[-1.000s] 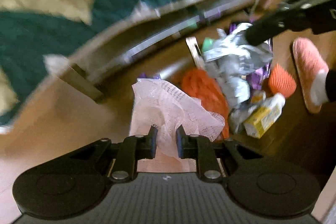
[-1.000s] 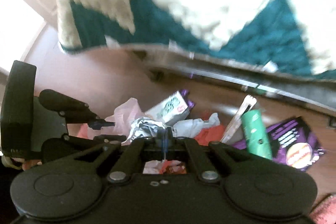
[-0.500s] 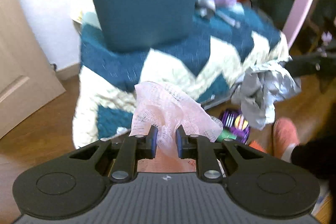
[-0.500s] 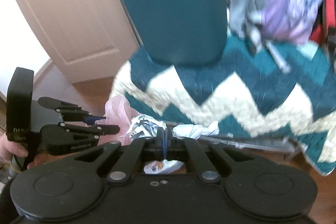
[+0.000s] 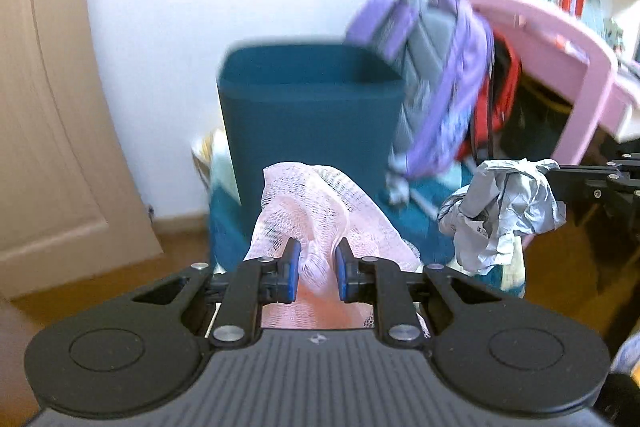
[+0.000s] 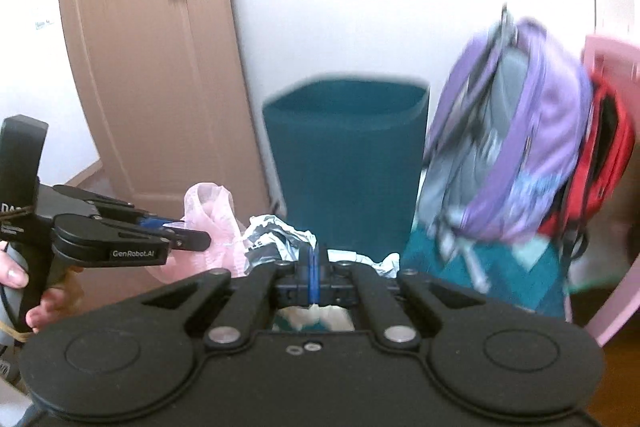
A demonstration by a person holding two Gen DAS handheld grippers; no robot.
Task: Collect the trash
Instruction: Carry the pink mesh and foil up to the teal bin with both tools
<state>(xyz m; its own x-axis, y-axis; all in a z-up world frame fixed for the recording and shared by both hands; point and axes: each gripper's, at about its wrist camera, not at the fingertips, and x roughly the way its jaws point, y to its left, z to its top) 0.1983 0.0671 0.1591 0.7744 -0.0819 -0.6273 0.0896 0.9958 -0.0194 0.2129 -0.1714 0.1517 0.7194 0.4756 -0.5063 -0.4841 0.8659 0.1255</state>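
My left gripper [image 5: 313, 275] is clamped on one pink net [image 5: 316, 211]; its blue pads pinch a fold of the mesh, and the rest of the net billows up in front of the bin. My right gripper [image 6: 313, 277] has its pads pressed together on one crumpled foil wrapper [image 6: 276, 239]. In the left view, that wrapper [image 5: 504, 203] hangs from the right fingers, to the right of the bin and nearer to me than it.

Landmark: one teal bin [image 5: 310, 119], open at the top, standing beyond both loads. I cannot see into it from here.

Step in hand, as I judge it: carrying to the bin. Both pieces are lifted and neither is yet over the rim.

Next move, as I judge it:
1. Raise both grippers above the rim of the bin.
2. Bring each load over the opening.
3. Part the pads of each gripper and let the piece fall inside.

Caution: the net is loose mesh and may snag on a pad when released.

Count, near to far:
- Grippers: two.
- Trash pieces held: two (one net, one wrapper).
- Bins: one.
- Backpacks: one purple backpack [image 6: 516, 147], hanging to the right of the bin.
- Doors: one door [image 6: 152, 59], to the left of the bin and behind it.
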